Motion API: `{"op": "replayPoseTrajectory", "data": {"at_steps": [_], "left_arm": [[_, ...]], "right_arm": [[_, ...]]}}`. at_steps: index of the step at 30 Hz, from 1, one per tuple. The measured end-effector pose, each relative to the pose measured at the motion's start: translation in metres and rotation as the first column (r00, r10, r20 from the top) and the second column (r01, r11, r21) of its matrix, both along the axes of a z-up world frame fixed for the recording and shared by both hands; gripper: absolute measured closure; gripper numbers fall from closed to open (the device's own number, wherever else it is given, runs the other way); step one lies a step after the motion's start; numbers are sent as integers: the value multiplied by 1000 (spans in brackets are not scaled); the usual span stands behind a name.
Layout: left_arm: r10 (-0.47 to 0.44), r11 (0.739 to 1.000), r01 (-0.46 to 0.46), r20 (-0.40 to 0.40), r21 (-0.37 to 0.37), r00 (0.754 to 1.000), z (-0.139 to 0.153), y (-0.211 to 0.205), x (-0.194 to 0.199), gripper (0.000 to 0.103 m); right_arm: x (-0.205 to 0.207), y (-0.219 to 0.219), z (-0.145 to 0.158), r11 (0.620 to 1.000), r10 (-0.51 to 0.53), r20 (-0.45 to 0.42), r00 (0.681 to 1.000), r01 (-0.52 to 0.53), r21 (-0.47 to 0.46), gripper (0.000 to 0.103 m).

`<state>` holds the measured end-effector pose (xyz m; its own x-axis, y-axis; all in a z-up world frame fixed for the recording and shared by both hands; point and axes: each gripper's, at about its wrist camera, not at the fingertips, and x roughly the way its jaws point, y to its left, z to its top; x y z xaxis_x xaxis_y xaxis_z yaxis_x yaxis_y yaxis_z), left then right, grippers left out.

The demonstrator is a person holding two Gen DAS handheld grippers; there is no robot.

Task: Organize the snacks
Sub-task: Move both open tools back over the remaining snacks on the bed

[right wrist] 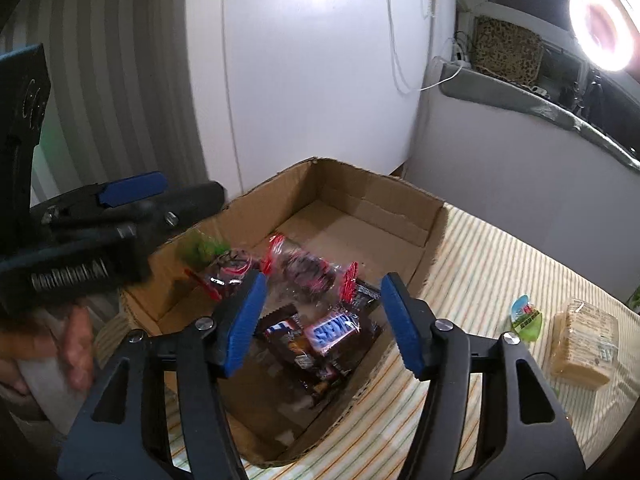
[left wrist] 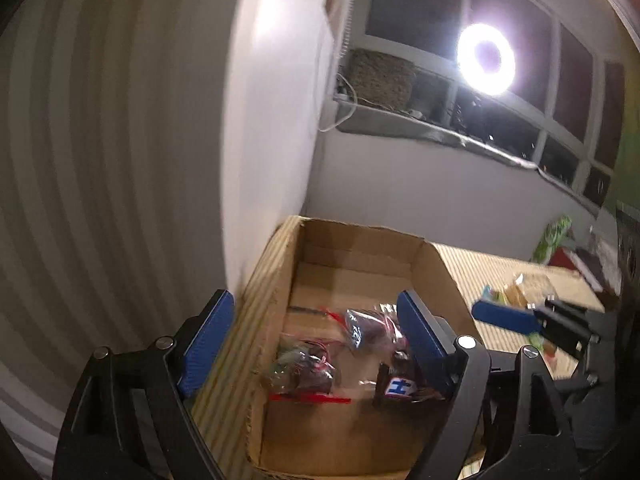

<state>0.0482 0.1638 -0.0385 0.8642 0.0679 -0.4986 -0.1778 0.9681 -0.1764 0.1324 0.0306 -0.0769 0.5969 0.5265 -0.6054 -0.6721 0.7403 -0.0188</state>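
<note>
An open cardboard box (right wrist: 400, 216) (left wrist: 436, 264) sits on a striped cloth. Inside lie a Snickers bar (right wrist: 334, 332), other dark chocolate bars (right wrist: 304, 360) (left wrist: 400, 390) and clear candy bags with red trim (right wrist: 304, 268) (left wrist: 304, 372). My right gripper (right wrist: 324, 320) is open and empty, above the box's near end over the Snickers bar. My left gripper (left wrist: 316, 340) is open and empty, above the box's left wall; it also shows in the right wrist view (right wrist: 132, 196). The right gripper's blue finger (left wrist: 504, 316) shows in the left wrist view, right of the box.
On the cloth right of the box lie a wrapped wafer block (right wrist: 584, 340) (left wrist: 528, 292) and a small green packet (right wrist: 528, 316). A white cabinet (right wrist: 300, 80) stands behind the box. A ring light (right wrist: 604, 32) shines by the window sill. A green bag (left wrist: 554, 236) lies far right.
</note>
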Motion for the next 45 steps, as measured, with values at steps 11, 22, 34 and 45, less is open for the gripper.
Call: {"op": "replayPoseTrajectory", "data": {"at_steps": [11,22,34,45], "left_arm": [[61,998,-61,34,-13,998,13,17,-20,20],[48,998,-50,42,48,998,28,-2,-30,20],[-121,979,115,30,168,992,43,-100,-22,19],[-324,919,311,14,245,946,45,-196,-13,19]], "right_arm": [[-24,1,14,999,11,37,999,-12,39,40],[-42,-42,22,992,-33,39,999,28,120,40],[-53,-152,22,957,-200,28,979,189,218,40],[-78,-263,22,872,-431,8,902,414,263,38]]}}
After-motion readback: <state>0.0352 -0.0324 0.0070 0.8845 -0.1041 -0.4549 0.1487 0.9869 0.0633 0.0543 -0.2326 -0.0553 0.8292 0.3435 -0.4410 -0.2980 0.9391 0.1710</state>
